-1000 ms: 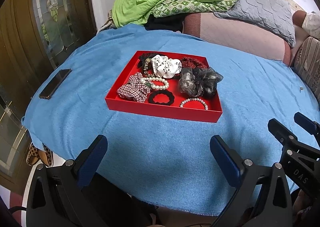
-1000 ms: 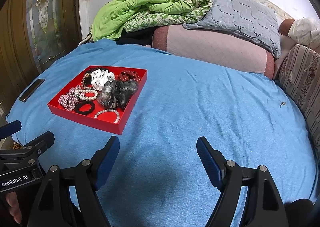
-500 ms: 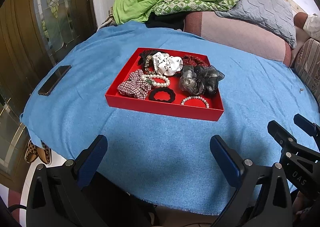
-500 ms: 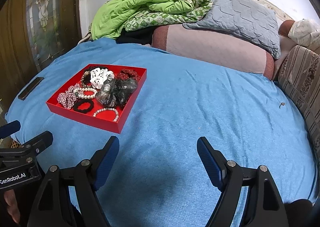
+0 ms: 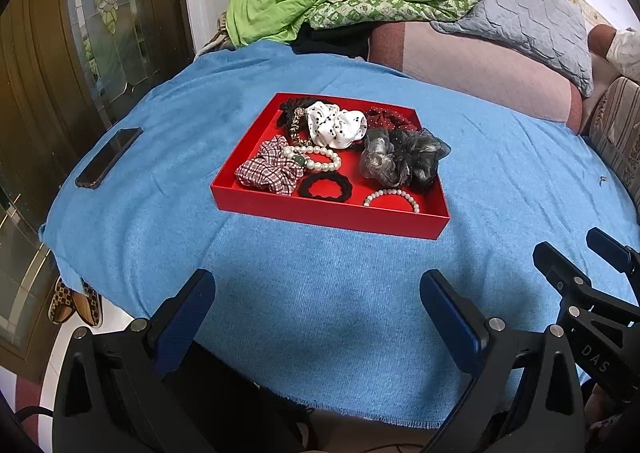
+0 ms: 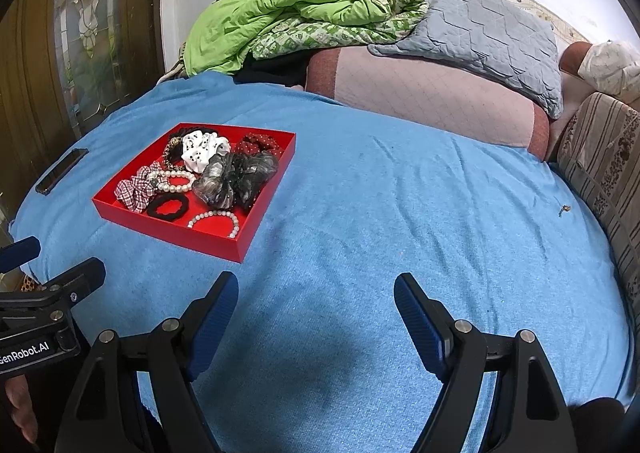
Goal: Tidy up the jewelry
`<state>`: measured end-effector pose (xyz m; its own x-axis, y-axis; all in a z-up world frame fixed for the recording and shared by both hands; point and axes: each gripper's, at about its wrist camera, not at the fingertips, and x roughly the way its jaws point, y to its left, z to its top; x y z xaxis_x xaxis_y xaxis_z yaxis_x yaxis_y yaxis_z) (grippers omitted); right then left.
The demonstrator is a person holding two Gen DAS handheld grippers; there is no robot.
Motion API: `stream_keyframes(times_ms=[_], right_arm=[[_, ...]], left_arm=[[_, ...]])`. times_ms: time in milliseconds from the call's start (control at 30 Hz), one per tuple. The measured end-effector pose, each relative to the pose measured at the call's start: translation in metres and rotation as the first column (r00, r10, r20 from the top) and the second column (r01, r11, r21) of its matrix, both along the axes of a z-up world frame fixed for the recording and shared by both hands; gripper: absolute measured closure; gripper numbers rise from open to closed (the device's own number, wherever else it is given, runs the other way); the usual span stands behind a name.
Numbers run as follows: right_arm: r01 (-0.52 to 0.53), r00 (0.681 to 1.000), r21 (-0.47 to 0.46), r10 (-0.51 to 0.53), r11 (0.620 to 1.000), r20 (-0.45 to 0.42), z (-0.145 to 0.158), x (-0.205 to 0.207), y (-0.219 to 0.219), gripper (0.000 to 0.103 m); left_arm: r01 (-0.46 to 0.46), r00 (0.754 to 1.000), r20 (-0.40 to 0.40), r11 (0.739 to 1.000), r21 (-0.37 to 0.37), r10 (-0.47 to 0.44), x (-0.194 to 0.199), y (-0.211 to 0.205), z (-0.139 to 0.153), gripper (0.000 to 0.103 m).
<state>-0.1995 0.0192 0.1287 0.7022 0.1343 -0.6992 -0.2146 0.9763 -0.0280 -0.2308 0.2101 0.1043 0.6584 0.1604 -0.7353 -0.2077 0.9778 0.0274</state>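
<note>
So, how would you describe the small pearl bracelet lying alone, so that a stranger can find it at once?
Find the red tray on the blue blanket. In its near right corner, below the grey sheer scrunchie, lies the plain pearl bracelet. Unlike the other pearl bracelet, it has no green bead and touches no scrunchie.

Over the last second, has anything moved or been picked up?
Nothing was picked up. The left gripper moved a little nearer the red tray, which now sits slightly lower and larger in its view. The right gripper barely shifted. Both are open and empty as before. The scrunchies and bead bracelets in the tray and the phone on the blue cloth lie unchanged.
</note>
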Motion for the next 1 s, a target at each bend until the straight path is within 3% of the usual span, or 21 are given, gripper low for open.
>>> stream_keyframes(times_ms=[667,1000], right_arm=[[-0.001,1.0,-0.01,0.002,1.0,0.004,-0.003,-0.002,0.002,0.018],[-0.002,1.0,0.021,0.002,1.0,-0.009,0.002,0.004,-0.011,0.016]], left_arm=[[-0.02,1.0,-0.008,1.0,-0.004,0.02,0.001,0.005,-0.002,0.001],[-0.023,1.0,0.013,1.0,-0.002,0.023,0.01,-0.003,0.01,0.001]])
